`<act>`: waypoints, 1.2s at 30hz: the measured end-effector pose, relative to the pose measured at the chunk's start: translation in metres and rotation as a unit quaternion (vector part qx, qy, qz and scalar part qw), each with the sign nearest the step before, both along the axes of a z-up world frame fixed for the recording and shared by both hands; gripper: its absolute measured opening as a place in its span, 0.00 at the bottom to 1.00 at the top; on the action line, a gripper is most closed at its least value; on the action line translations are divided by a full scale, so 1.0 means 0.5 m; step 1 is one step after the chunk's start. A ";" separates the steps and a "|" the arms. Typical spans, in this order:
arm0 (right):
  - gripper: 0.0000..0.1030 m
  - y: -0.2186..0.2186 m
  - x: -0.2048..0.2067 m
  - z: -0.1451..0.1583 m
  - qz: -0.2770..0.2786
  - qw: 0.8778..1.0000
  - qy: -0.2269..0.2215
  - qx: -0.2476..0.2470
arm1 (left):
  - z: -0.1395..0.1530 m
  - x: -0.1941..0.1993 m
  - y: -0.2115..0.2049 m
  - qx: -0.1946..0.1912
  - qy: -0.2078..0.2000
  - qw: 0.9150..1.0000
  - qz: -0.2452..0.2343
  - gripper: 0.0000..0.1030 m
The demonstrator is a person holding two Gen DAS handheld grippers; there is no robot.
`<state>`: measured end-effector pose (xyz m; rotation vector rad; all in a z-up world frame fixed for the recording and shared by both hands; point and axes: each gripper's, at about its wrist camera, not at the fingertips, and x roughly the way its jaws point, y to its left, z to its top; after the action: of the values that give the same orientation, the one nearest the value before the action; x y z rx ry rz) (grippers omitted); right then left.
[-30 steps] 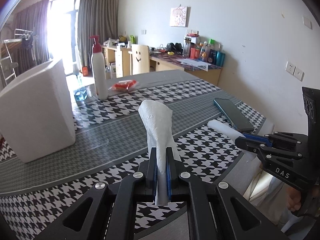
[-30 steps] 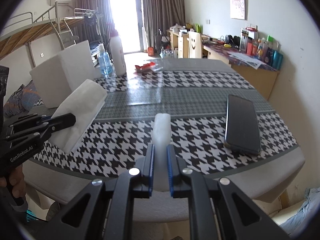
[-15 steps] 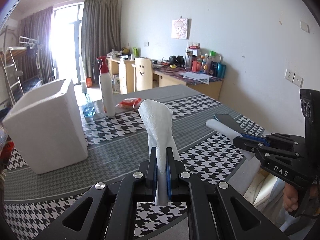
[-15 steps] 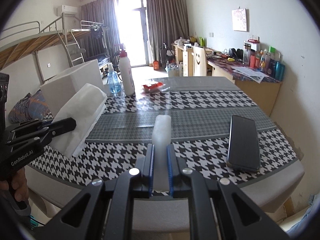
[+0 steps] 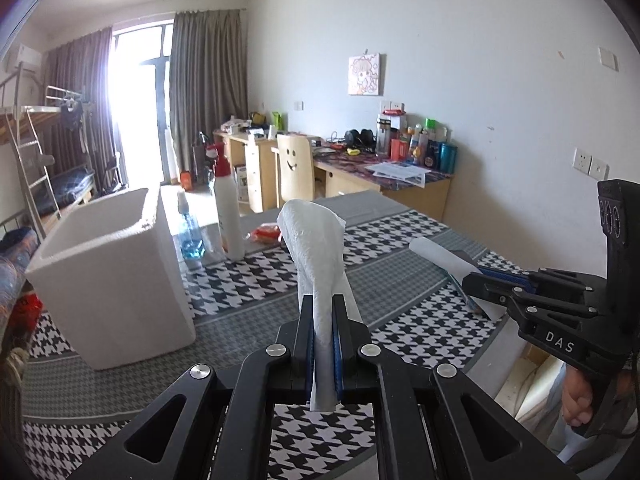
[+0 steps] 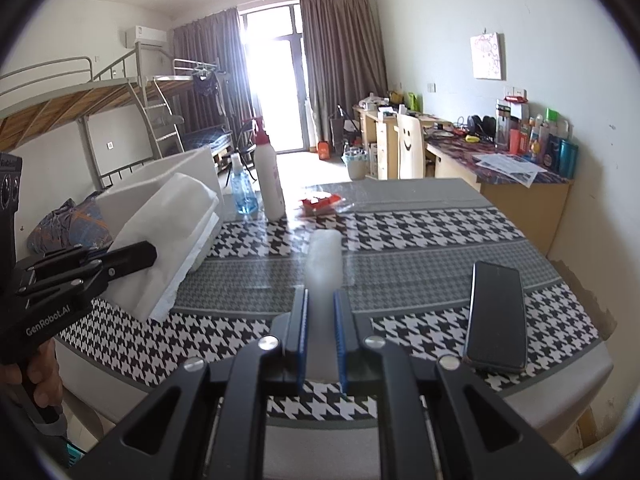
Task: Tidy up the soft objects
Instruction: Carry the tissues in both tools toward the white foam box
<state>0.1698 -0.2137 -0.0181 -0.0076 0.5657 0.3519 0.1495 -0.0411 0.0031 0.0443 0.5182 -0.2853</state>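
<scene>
**Two grippers, one tissue, held over the checked table**

Both hands are up above the houndstooth table [image 6: 420,232], and each one has paper in its jaws. The left gripper [image 5: 323,320] is clamped tight on a white tissue [image 5: 316,240], which stands up crumpled and fanned out ahead of the pads. The right gripper [image 6: 320,312] is pinched on a narrower white end [image 6: 324,252]; I can't say for certain whether it's the far end of the same sheet or a separate piece.

Landmark is the white foam box [image 5: 108,280]. The tissue hangs just to the right of it, above the table; the pump bottle [image 5: 228,216] and blue spray bottle [image 5: 190,232] stand just behind the box, the phone [image 6: 496,316] lies well to its right near the table edge.

Handling, as I judge it: featherlight, limp, easily torn. It'll droop wherever unsupported, so edge grips like these suit it. Pull the hands apart hard and it likely rips. The box looks the likely destination.
</scene>
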 end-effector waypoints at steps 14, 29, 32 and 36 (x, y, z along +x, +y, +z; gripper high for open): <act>0.15 0.023 0.019 0.036 0.018 0.999 -0.026 0.007 | 0.037 0.006 0.013 0.014 -0.034 0.999 0.021 0.07; 0.15 0.053 0.048 0.072 0.038 0.998 -0.045 0.021 | 0.070 0.025 0.043 0.018 -0.055 0.998 0.041 0.07; 0.15 0.065 0.055 0.078 0.044 0.998 -0.048 0.020 | 0.074 0.031 0.049 0.020 -0.058 0.997 0.045 0.07; 0.15 0.080 0.060 0.083 0.049 0.997 -0.049 0.013 | 0.083 0.037 0.056 0.025 -0.065 0.996 0.053 0.07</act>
<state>0.1998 -0.1735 0.0232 -0.0268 0.4634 0.4522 0.1680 -0.0133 0.0444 0.0826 0.3970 -0.1652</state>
